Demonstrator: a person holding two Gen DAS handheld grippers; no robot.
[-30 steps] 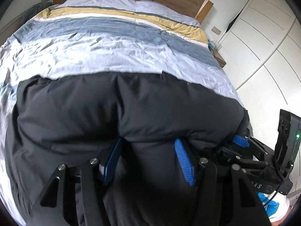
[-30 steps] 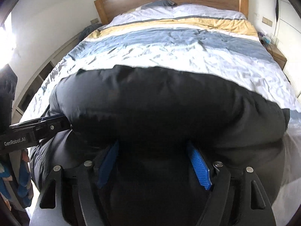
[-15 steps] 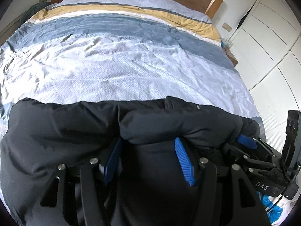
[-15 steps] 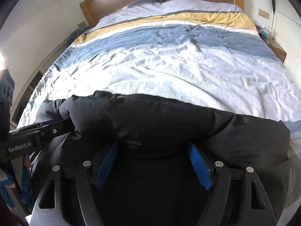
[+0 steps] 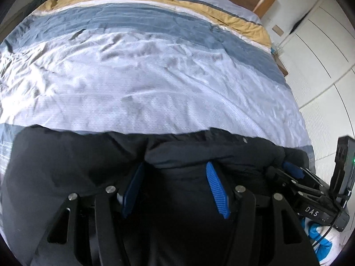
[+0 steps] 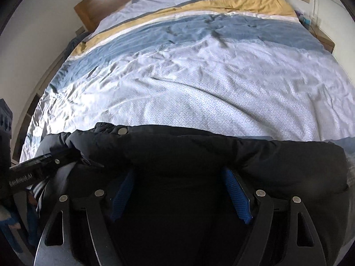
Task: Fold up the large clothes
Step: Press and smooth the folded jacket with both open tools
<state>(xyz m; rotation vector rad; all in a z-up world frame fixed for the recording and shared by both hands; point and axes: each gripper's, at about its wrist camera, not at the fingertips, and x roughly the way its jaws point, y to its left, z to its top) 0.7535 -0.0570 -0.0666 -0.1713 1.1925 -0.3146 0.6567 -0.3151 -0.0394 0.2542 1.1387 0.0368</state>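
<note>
1. Left gripper (image 5: 175,190): pinching a thick fold of the black padded jacket (image 5: 73,166).
2. Jacket: bunched at the bed's (image 5: 155,84) near edge.
3. Right gripper (image 6: 180,194): likewise clamped on padding; slippery bulk may slide out, spoiling the fold.

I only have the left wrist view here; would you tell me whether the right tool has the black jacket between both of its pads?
Observer: Yes. In the right wrist view, the right tool has the puffy black jacket bunched between both blue pads.
Operator: Thank you. Does my left tool show there too?
Observer: Yes. The left tool comes in from the picture's left edge, and its finger meets the jacket's left end.
</note>
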